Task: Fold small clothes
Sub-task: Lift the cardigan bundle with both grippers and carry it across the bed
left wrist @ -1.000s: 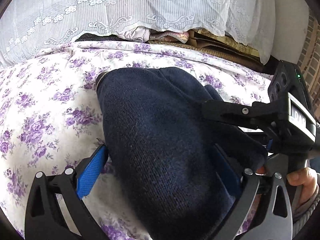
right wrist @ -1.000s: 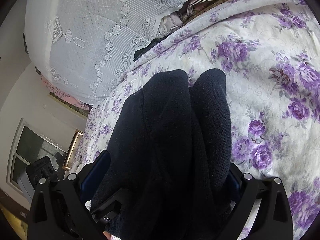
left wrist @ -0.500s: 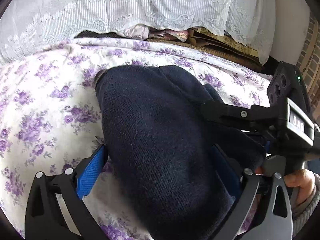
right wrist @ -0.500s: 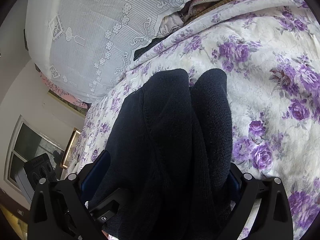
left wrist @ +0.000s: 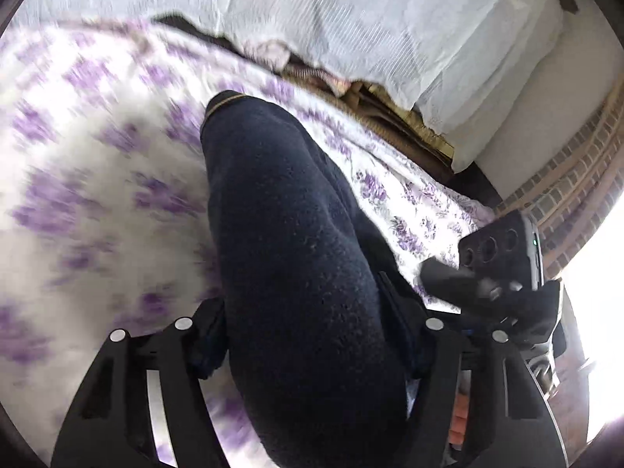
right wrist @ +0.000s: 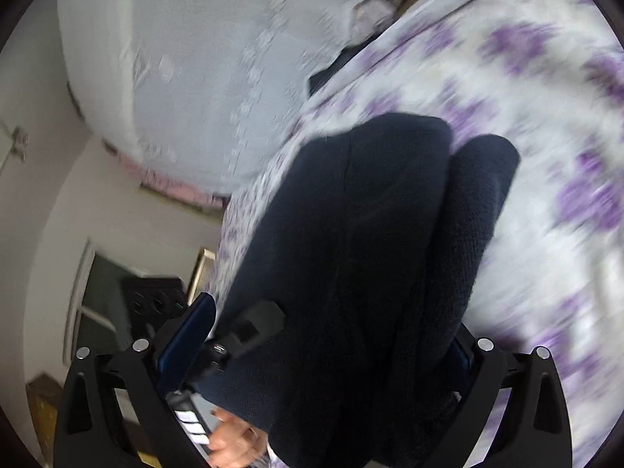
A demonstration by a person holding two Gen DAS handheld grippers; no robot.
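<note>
Nearest the left camera, the left gripper (left wrist: pixel 312 355) is clamped on a dark navy knit (left wrist: pixel 296 265), whose bulk fills the gap between the two black arms and hides the pads. The knit runs forward from the jaws and ends in a rounded fold with a thin tan edge. To its right, the right gripper (left wrist: pixel 503 273) is seen from outside, close against the same cloth.

In the right view, the right gripper (right wrist: pixel 331 351) is closed on the knit (right wrist: pixel 370 253) as well; a blue pad (right wrist: pixel 187 343) is seen at the left, and cloth is bunched between the arms. Two rounded folds are shown at the far end. The left gripper (right wrist: pixel 249 327) is seen low at the left, touching the cloth, with the left hand (right wrist: pixel 230 440) below it.

The knit is held over a floral sheet (left wrist: pixel 97 202), much blurred. Beyond the sheet, a white lace cover (left wrist: pixel 351 19) is draped over stacked bedding, and a brick wall (left wrist: pixel 577 179) is seen at the right.
</note>
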